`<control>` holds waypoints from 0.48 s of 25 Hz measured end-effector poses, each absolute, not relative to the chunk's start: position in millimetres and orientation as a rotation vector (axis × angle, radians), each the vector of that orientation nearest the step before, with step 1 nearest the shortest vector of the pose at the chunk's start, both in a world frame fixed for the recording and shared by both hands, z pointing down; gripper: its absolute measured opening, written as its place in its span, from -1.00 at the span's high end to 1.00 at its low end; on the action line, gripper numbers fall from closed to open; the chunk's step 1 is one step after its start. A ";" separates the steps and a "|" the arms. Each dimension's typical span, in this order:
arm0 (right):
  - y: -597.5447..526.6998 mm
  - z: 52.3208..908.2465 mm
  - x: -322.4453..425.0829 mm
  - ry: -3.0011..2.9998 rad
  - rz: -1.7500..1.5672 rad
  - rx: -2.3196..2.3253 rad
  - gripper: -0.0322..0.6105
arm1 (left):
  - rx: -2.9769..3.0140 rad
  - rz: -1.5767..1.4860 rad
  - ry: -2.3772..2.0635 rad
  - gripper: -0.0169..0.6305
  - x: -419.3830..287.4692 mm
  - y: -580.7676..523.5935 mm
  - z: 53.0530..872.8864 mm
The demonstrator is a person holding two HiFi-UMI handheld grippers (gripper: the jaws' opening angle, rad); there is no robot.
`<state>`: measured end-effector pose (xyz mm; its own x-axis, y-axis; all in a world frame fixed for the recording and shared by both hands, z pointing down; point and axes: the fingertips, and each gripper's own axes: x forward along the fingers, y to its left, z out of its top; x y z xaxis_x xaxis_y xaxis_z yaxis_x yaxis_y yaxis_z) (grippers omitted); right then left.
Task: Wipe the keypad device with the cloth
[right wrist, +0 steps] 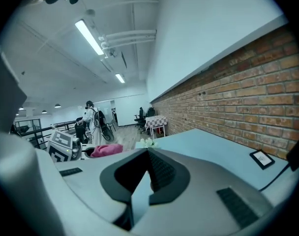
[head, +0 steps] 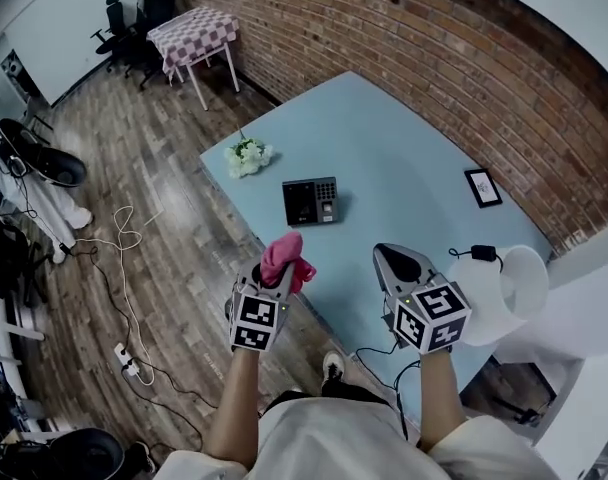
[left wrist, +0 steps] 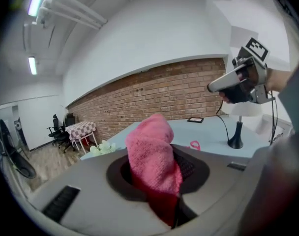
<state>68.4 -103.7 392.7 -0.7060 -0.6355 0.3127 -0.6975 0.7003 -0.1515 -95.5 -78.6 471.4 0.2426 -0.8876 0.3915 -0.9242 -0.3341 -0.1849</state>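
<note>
Floor, far left: brown wood-plank floor (head: pixel 154 198); a loose white cable (head: pixel 124 238) lies on it.
Far table: small table with a red-and-white checked cover (head: pixel 194 30), by the red brick wall (head: pixel 384 38).
Work surface: pale blue rectangular table (head: pixel 404 158), its long side against the brick wall.
Flowers: small bunch of white flowers (head: pixel 248 155), at the table's left corner.
Left gripper (left wrist: pixel 155 181): jaws closed on the crumpled pink cloth (left wrist: pixel 152 146); the cloth stands up between them and bulges above the tips; held off the near edge of the table, over the floor.
Keypad device: flat black keypad device with a dark screen (head: pixel 310 201); lies on the table, ahead of and between the two grippers, well apart from both and from the cloth.
Right gripper (right wrist: pixel 150 168): jaws together at the tips, nothing between them; held above the table's near edge.
Frame: small black picture frame (head: pixel 483 187), flat on the table near the wall.
Lamp: white-shaded desk lamp (head: pixel 509 293), just to the right of the right gripper.
</note>
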 end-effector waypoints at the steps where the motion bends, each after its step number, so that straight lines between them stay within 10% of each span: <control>1: -96.8 388.4 68.8 -2.677 0.370 1.071 0.83 | 2.411 0.652 -1.765 0.55 -94.4 -67.9 466.9; 12: 7.0 347.5 65.9 -2.705 0.219 1.121 0.83 | 2.495 0.571 -1.820 0.54 -98.4 56.1 401.0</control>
